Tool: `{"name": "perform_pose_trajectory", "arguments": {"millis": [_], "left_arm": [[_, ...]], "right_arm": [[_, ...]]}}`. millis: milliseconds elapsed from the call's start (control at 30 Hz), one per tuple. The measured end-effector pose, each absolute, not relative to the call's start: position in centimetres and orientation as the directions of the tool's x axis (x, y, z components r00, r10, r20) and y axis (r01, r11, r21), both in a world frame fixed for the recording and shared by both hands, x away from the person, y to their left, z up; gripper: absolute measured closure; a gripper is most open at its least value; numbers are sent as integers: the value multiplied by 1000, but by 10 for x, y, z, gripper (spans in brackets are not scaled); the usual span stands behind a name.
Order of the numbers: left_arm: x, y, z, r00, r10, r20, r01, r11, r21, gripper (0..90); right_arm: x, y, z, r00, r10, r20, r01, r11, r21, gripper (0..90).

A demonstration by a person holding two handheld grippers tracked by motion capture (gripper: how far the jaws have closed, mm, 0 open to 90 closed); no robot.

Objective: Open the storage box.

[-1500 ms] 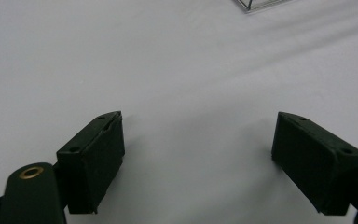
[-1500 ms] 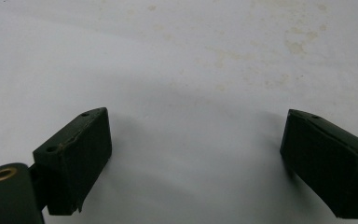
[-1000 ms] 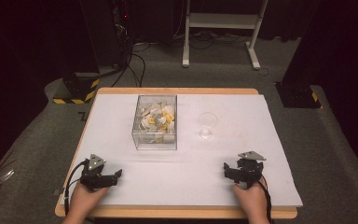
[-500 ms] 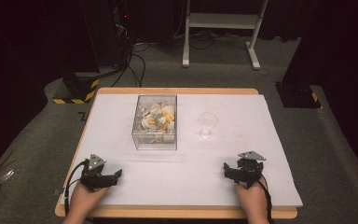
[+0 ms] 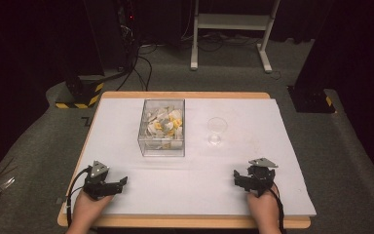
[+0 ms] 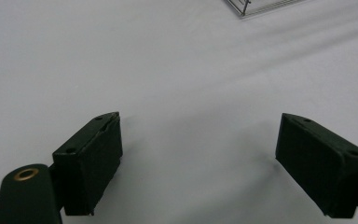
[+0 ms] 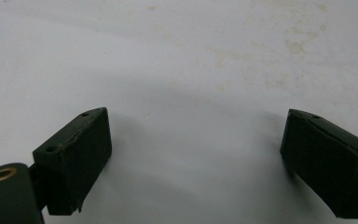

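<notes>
Near the table's front edge, the left gripper (image 5: 119, 183) is resting by the front-left corner and the right gripper (image 5: 238, 179) by the front-right corner, both with jaws standing wide apart and gripping nothing, only the white table (image 5: 199, 175) lying between them. Farther in, the clear box (image 5: 162, 127) of small white and yellow pieces is sitting left of centre, with a clear cup (image 5: 216, 130) just beside it toward the right edge. Judging from this, the reach is likely starting here: approaching the box from above and keeping the jaws wide should be helping
</notes>
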State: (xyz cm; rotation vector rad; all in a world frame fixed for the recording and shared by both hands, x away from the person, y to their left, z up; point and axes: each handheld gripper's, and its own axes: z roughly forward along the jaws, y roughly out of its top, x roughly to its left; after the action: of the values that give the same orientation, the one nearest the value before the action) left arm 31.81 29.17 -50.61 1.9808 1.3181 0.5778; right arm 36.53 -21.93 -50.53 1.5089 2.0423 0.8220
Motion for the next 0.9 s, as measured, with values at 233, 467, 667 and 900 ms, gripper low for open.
{"name": "perform_pose_trajectory", "arguments": {"millis": [233, 467, 667, 900], "left_arm": [[316, 291, -504, 389, 921, 24, 604, -274, 748, 148], [315, 291, -499, 393, 919, 17, 591, -267, 761, 147], [313, 289, -496, 403, 915, 10, 580, -264, 770, 147], [310, 282, -492, 439, 899, 10, 549, -277, 789, 144]], "right_arm": [[365, -219, -505, -286, 958, -19, 678, 216, 703, 85], [365, -219, -505, -286, 958, -19, 678, 216, 703, 85], [365, -219, -505, -286, 958, -19, 677, 216, 703, 85], [365, -219, -505, -286, 958, -19, 677, 216, 703, 85]]}}
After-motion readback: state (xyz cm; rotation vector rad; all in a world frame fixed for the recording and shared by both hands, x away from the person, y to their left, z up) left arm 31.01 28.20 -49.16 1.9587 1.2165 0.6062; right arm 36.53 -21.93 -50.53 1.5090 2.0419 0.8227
